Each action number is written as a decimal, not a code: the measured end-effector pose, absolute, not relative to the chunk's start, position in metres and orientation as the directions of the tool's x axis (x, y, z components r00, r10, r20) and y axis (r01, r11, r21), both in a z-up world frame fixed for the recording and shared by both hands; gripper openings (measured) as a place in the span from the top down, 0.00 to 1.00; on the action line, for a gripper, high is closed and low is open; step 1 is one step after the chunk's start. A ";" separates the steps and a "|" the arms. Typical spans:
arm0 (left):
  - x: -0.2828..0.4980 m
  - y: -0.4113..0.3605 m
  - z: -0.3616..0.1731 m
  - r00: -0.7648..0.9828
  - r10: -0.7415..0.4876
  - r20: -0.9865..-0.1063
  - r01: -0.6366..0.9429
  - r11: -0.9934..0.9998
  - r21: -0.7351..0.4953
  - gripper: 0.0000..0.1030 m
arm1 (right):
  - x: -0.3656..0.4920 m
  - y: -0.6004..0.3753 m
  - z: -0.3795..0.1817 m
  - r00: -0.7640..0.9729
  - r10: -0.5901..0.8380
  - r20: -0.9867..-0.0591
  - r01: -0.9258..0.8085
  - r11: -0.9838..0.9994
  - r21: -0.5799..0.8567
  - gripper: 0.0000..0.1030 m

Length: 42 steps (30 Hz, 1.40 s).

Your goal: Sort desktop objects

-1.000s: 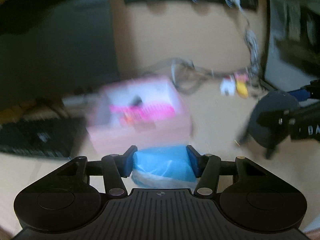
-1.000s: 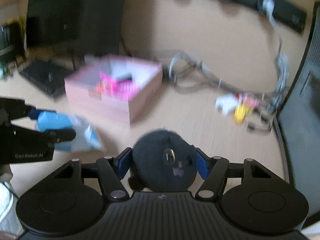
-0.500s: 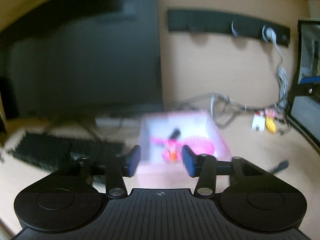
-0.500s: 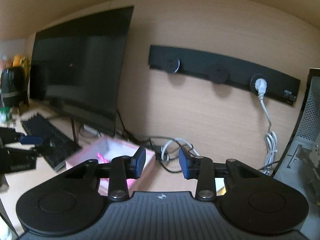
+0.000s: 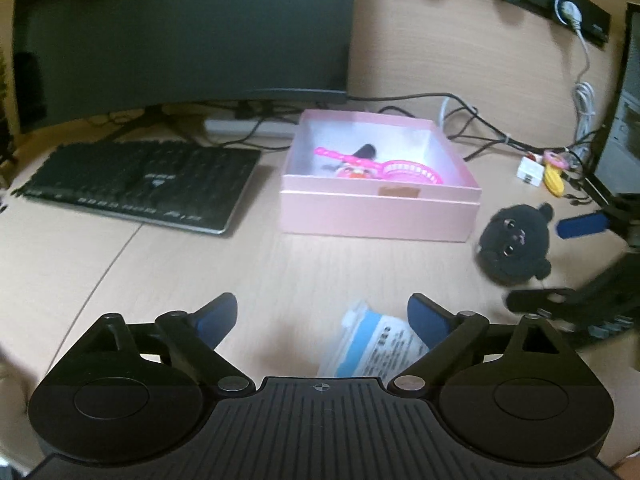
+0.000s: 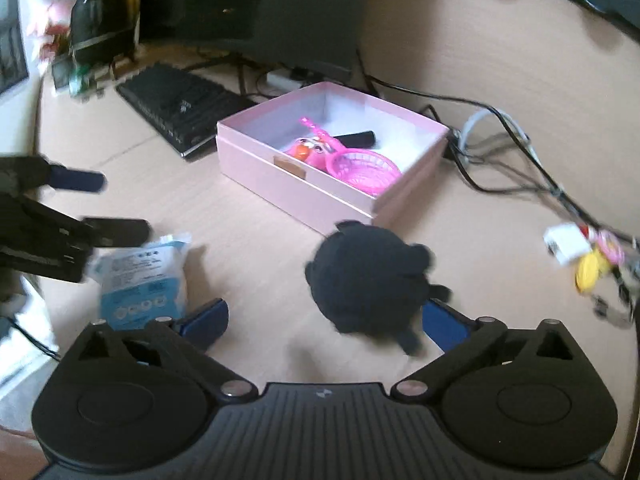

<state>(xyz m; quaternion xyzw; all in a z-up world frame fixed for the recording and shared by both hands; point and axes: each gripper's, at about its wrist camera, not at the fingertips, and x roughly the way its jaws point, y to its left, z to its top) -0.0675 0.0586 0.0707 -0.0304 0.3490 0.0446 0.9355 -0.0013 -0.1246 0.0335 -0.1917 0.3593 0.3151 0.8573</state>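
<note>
A pink box [image 5: 380,208] stands mid-desk and holds a pink toy net [image 5: 412,170], an orange-pink toy and a black item. It also shows in the right wrist view [image 6: 320,196]. My left gripper [image 5: 322,314] is open, and a blue-and-white tissue pack [image 5: 372,346] lies on the desk between its fingers. The pack also shows in the right wrist view [image 6: 144,280]. My right gripper [image 6: 324,318] is open around a black plush toy [image 6: 368,280] resting on the desk. The plush also shows in the left wrist view [image 5: 514,246].
A black keyboard [image 5: 140,184] lies left of the box, in front of a dark monitor [image 5: 180,36]. Cables [image 5: 500,136], a white plug and small yellow and pink trinkets [image 5: 554,176] lie at the right. A computer case [image 5: 624,120] stands at the far right.
A second ago the left gripper held the tissue pack and the right held the plush. Both then rose empty; now both are low over the desk, wide open around those objects.
</note>
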 end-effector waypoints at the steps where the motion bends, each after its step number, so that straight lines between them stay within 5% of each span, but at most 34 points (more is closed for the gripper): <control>1: -0.071 0.060 0.071 0.749 0.067 -0.659 -0.113 0.993 -0.027 0.06 | 0.000 -0.119 0.029 0.553 0.387 -0.738 -0.674 0.728 -0.123 0.00; 5: -0.082 0.059 0.070 0.716 0.072 -0.695 -0.133 0.991 -0.035 0.05 | 0.028 -0.103 0.006 0.611 0.295 -0.735 -0.611 0.767 -0.199 0.00; 7: -0.086 0.055 0.068 0.709 0.065 -0.702 -0.125 0.992 -0.034 0.05 | 0.042 -0.101 -0.004 0.596 0.275 -0.755 -0.598 0.779 -0.188 0.08; 8: -0.089 0.053 0.069 0.708 0.061 -0.704 -0.121 0.992 -0.035 0.03 | 0.045 -0.100 -0.006 0.592 0.266 -0.761 -0.589 0.787 -0.183 0.21; 19: -0.090 0.024 0.053 0.615 -0.168 -0.771 0.086 0.986 -0.146 0.03 | 0.024 -0.118 0.021 0.632 0.293 -0.717 -0.549 0.823 -0.147 0.22; 26: -0.047 0.015 0.039 0.612 -0.133 -0.779 0.048 0.990 -0.132 0.02 | 0.000 -0.145 0.045 0.664 0.284 -0.691 -0.504 0.853 -0.133 0.22; 29: -0.028 0.005 0.033 0.600 -0.053 -0.798 0.041 0.999 -0.035 0.02 | -0.012 -0.158 0.046 0.661 0.271 -0.700 -0.495 0.858 -0.135 0.22; 34: -0.035 -0.011 0.032 0.591 -0.067 -0.804 0.142 0.990 0.022 0.02 | -0.024 -0.177 0.045 0.654 0.247 -0.715 -0.478 0.868 -0.137 0.22; 36: -0.042 -0.011 0.032 0.594 -0.073 -0.801 0.163 0.986 0.031 0.06 | -0.026 -0.184 0.045 0.650 0.246 -0.719 -0.466 0.877 -0.120 0.22; 38: -0.046 -0.009 0.031 0.595 -0.061 -0.801 0.151 0.988 0.037 0.34 | -0.027 -0.187 0.045 0.645 0.250 -0.722 -0.457 0.884 -0.103 0.22; 42: -0.048 0.006 0.034 0.605 -0.064 -0.794 0.099 0.995 -0.005 0.41 | -0.025 -0.181 0.043 0.625 0.276 -0.730 -0.473 0.878 -0.073 0.22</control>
